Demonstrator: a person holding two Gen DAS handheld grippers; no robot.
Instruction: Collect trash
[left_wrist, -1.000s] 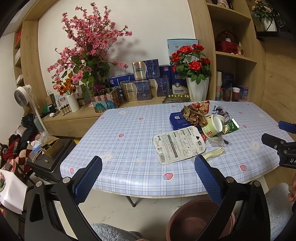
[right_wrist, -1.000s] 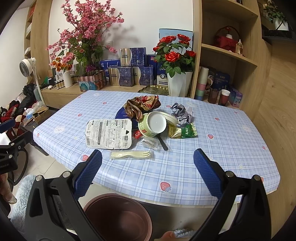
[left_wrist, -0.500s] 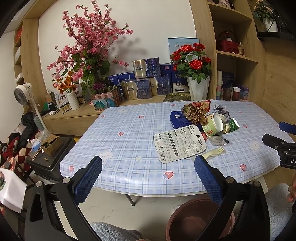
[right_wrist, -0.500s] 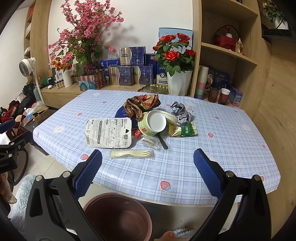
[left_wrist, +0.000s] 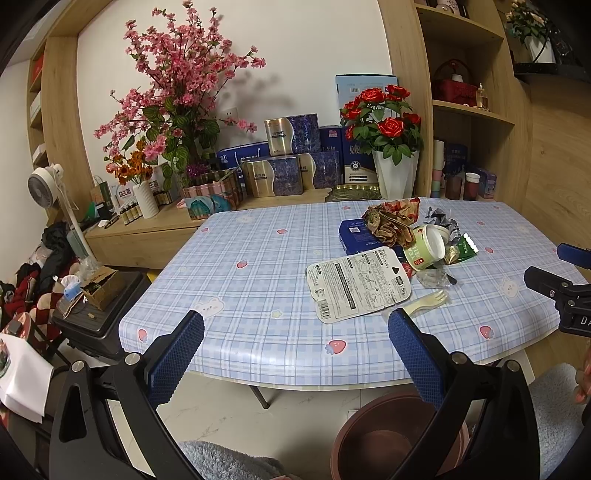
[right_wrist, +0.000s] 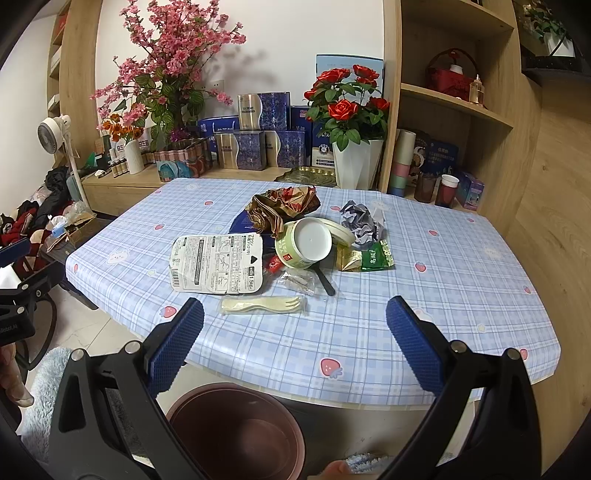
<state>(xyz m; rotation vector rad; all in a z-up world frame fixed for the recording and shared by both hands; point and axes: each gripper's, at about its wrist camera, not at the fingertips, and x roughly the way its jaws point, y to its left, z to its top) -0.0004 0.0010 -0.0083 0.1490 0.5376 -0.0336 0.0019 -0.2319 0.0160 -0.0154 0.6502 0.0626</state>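
The trash pile (right_wrist: 288, 240) lies ahead of your right hand-held gripper (right_wrist: 294, 317) on the counter (right_wrist: 443, 295): a flat white package (right_wrist: 217, 264), a tipped cup (right_wrist: 304, 243), wrappers, and a pale fork (right_wrist: 264, 305) nearest your fingers. Nothing is collected yet, by the look of it. Both hand-held grippers, the left (left_wrist: 295, 330) included, are spread apart and empty. Reach forward for the fork first. Below you, the brown bin (right_wrist: 236, 432) looks empty.
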